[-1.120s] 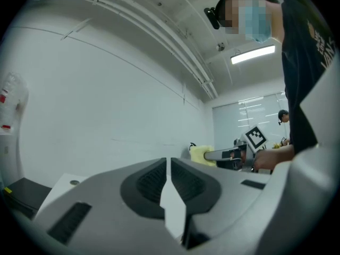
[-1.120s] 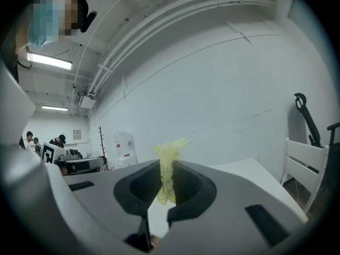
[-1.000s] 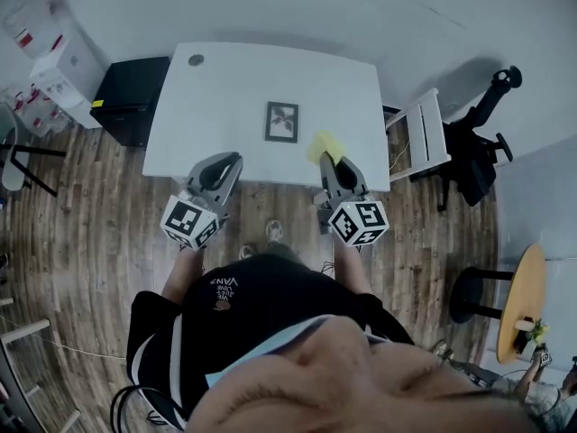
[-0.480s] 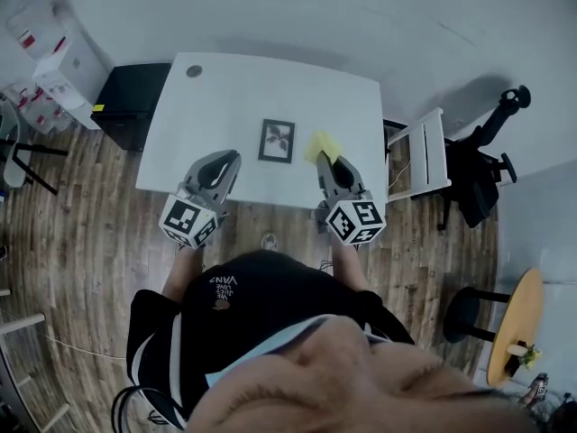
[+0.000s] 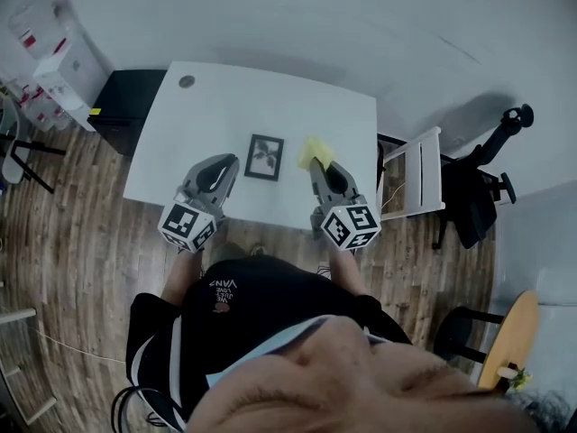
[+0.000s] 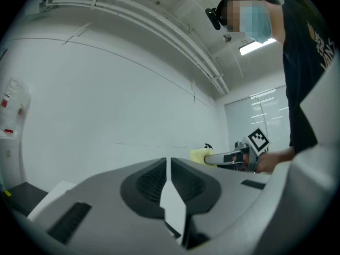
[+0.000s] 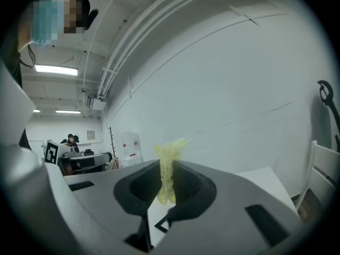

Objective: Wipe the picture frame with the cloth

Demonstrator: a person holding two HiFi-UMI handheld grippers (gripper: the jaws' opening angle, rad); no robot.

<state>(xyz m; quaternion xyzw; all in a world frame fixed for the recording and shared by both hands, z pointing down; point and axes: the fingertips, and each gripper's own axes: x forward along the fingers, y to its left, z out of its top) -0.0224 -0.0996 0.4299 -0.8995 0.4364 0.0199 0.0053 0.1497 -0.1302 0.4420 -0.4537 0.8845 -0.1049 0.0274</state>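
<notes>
Jaws of the right gripper (image 7: 168, 180) are seen clamped on the yellow cloth (image 7: 171, 149), a tuft of which is pushed up above them. The left gripper (image 6: 169, 162) is held closed, with nothing between its jaws. In the head view both grippers are carried at the lower edge of the white table (image 5: 216, 106), one left of centre and one right of centre. The picture frame (image 5: 264, 157) is laid flat on the table between them. The cloth is just to the right of the frame and, as far as can be judged, is not touching it. Compared with the views a second and half a second ago, the table and frame have been brought down the picture towards the grippers, so most of the gap to the frame has been closed. The approach is judged nearly finished. Wiping is not yet begun, and a short move of the cloth leftward and down onto the frame is called for.
</notes>
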